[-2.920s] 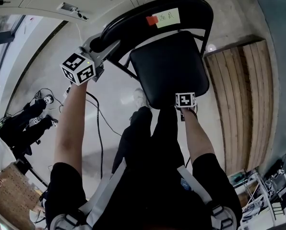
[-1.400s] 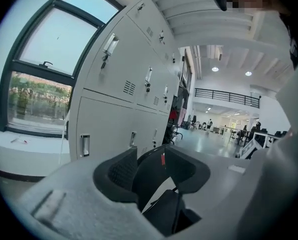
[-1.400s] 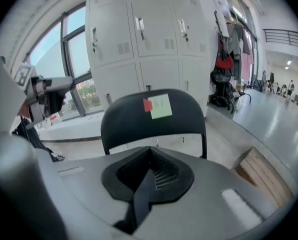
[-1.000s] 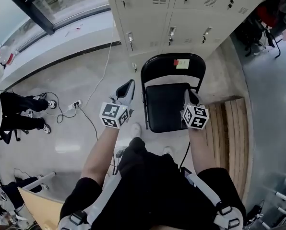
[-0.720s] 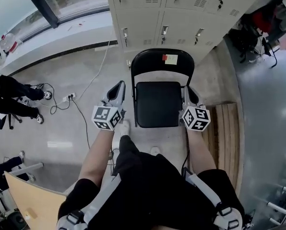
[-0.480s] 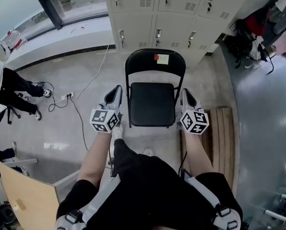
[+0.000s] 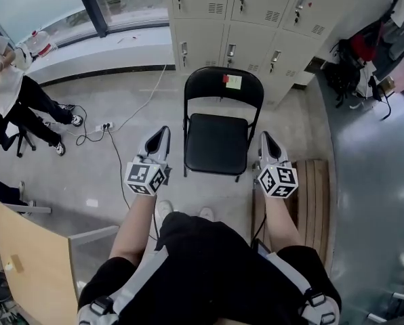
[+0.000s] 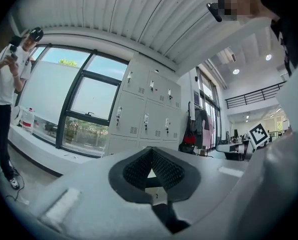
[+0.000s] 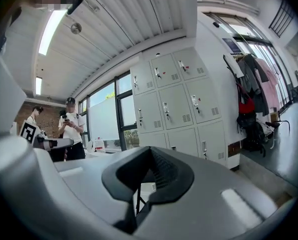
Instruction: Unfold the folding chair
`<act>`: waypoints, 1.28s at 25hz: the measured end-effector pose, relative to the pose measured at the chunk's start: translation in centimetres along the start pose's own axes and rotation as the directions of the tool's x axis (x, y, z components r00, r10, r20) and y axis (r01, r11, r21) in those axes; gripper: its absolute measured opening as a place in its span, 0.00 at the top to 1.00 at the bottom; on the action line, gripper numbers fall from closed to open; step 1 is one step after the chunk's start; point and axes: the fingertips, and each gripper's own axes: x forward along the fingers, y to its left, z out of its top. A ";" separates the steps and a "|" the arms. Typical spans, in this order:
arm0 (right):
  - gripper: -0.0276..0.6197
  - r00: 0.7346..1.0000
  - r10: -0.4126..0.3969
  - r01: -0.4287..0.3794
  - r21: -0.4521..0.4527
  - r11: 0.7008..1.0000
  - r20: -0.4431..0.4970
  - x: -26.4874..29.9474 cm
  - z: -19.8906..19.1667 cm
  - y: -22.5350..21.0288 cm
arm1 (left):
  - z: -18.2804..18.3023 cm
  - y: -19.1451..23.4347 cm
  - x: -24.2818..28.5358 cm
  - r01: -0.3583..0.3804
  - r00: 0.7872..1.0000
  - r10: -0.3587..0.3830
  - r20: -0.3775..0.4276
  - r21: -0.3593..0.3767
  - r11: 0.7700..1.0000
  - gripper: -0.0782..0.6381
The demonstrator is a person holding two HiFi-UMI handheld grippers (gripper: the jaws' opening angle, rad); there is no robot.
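Observation:
The black folding chair point(image 7: 219, 141) stands unfolded on the grey floor in front of the lockers, seat flat, a yellow note and red tag on its backrest point(image 7: 230, 81). My left gripper point(image 7: 163, 131) hangs shut and empty left of the seat, clear of the frame. My right gripper point(image 7: 264, 137) hangs shut and empty right of the seat, also apart from the chair. In the left gripper view the black pads point(image 8: 151, 170) meet with nothing between them. In the right gripper view the pads point(image 9: 149, 174) are together too, with a chair leg point(image 9: 138, 200) showing behind them.
Grey lockers point(image 7: 246, 19) line the wall behind the chair. A wooden slatted board point(image 7: 310, 195) lies on the floor at the right. Cables and a power strip point(image 7: 106, 126) trail at the left, near a person point(image 7: 12, 93). A wooden panel point(image 7: 26, 263) stands lower left.
Both grippers let go of the chair and drew back from it. The chair went from held and tilted to standing on its own, now farther from me.

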 end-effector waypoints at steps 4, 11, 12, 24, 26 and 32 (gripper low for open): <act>0.95 0.999 0.008 -0.008 -0.018 1.000 0.036 -1.4 0.8 1.2 | 0.8 0.6 -3.0 -0.018 1.000 0.018 0.016 0.013 1.000 0.89; 0.95 0.997 0.041 -0.038 -0.040 0.998 0.068 -3.8 2.0 6.0 | 2.7 1.4 -8.7 -0.024 0.998 0.022 0.053 0.044 0.999 0.89; 0.95 0.996 0.045 -0.042 -0.044 0.998 0.074 -4.0 2.1 6.7 | 2.9 1.8 -9.5 -0.029 0.998 0.026 0.055 0.048 0.998 0.89; 0.95 0.990 0.087 -0.078 -0.090 0.993 0.109 -4.4 3.4 14.5 | 5.5 4.7 -12.8 -0.023 0.994 0.019 0.109 0.037 0.999 0.89; 0.95 0.990 0.087 -0.077 -0.091 0.993 0.112 -4.2 3.5 15.1 | 5.5 4.5 -12.7 -0.010 0.994 0.005 0.106 0.046 0.999 0.89; 0.95 0.993 0.070 -0.061 -0.092 0.994 0.096 -3.8 2.6 15.9 | 5.3 4.8 -12.4 0.013 0.996 -0.017 0.087 0.054 0.998 0.89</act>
